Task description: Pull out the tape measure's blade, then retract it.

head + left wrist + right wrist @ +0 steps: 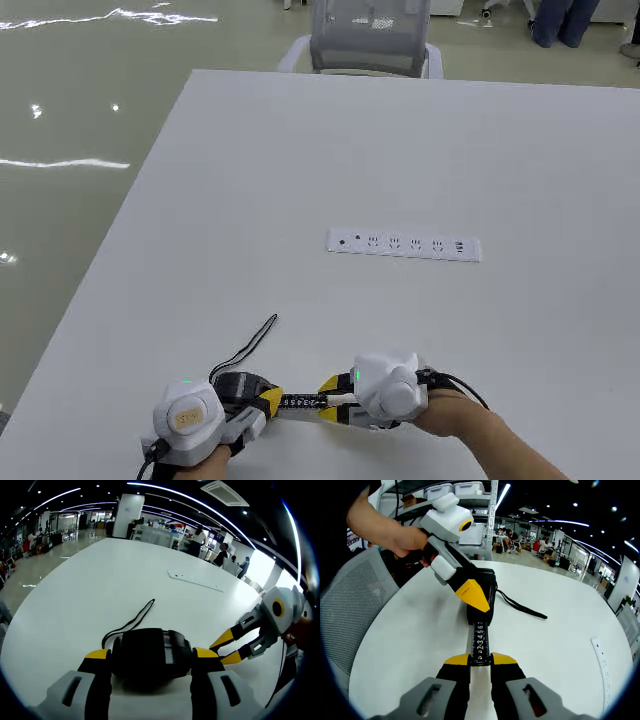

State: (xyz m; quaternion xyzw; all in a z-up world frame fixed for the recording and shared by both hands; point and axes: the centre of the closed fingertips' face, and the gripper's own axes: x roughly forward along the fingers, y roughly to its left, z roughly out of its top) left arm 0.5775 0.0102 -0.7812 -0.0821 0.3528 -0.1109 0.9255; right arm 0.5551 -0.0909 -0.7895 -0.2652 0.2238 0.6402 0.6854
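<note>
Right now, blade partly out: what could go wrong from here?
The right tool pinches the blade near its end; a slip would likely let it snap back into the case. The left tool holds the case by its sides; a harder pull might twist it loose. The loose strap could snag.

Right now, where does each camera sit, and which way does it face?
Head view: on the headset, looking down at the table; a forearm shows.
Left gripper view: on the left gripper, looking along its fingers, shut on the tape measure.
Right gripper view: on the right gripper, facing the left one; fingers pinch the blade.
Shared: tape measure.
</note>
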